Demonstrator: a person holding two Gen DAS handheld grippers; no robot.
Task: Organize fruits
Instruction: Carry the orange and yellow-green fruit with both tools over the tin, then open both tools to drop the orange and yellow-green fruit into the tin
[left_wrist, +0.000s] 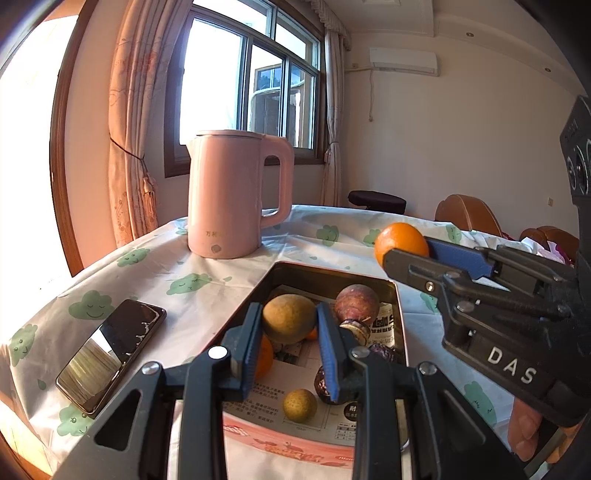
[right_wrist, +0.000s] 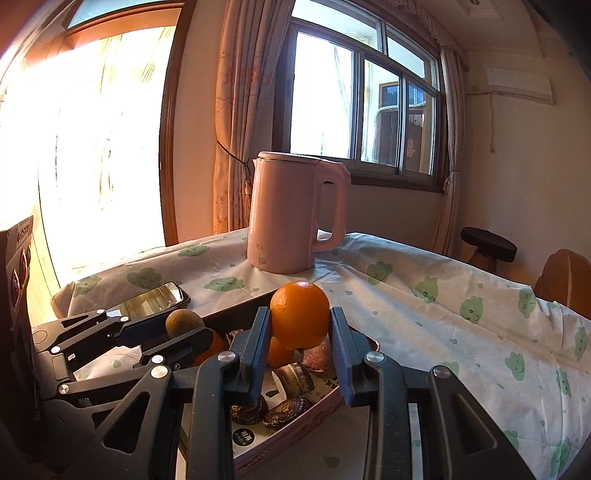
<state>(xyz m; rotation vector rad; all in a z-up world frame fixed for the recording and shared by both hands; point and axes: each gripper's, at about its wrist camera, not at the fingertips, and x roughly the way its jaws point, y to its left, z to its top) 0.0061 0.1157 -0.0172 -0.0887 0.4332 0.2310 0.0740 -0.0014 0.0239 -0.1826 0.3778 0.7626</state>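
A pink-rimmed metal box (left_wrist: 334, 273) lined with newspaper holds several fruits: purple passion fruits (left_wrist: 357, 301), a small brown fruit (left_wrist: 300, 405) and small oranges. My left gripper (left_wrist: 290, 323) is shut on a large yellow-brown fruit (left_wrist: 289, 318), held over the box. My right gripper (right_wrist: 300, 326) is shut on an orange (right_wrist: 300, 314), held above the box's far right corner. The orange (left_wrist: 400, 243) and right gripper also show in the left wrist view. The left gripper with its brown fruit (right_wrist: 184, 322) shows in the right wrist view.
A pink electric kettle (left_wrist: 229, 195) stands behind the box. A black phone (left_wrist: 110, 354) lies left of the box on the cloud-print tablecloth (left_wrist: 177, 280). Wooden chairs (left_wrist: 467, 212) and a black stool (left_wrist: 376, 201) stand past the table's far right edge.
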